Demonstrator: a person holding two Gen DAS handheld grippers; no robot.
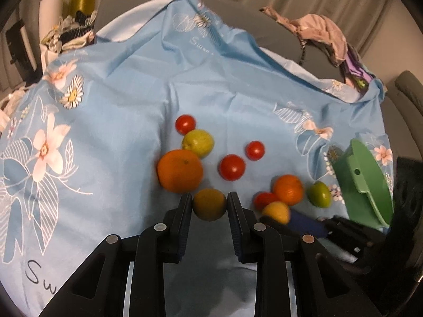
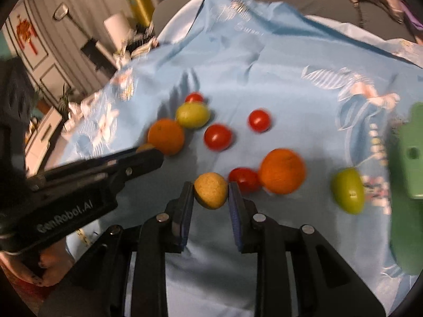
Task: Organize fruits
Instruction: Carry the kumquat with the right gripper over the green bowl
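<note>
My left gripper (image 1: pixel 209 198) is shut on a dull yellow-brown round fruit (image 1: pixel 208 204), held just above the blue floral cloth (image 1: pixel 111 100). My right gripper (image 2: pixel 210 187) is shut on a paler yellow fruit (image 2: pixel 211 190). That paler fruit (image 1: pixel 276 211) also shows in the left wrist view, low on the right. On the cloth lie a large orange (image 1: pixel 180 171), a second orange (image 1: pixel 288 189), a yellow-green fruit (image 1: pixel 198 142), a green fruit (image 1: pixel 320 194) and several red tomatoes, one of them in the middle (image 1: pixel 232 167).
A green plastic basket (image 1: pixel 366 182) lies tilted at the cloth's right edge. Clothes are heaped at the back right (image 1: pixel 325 31) and back left (image 1: pixel 71 34). The left gripper's fingers (image 2: pixel 142 161) cross the right wrist view from the left. A hand (image 2: pixel 45 264) shows at the lower left.
</note>
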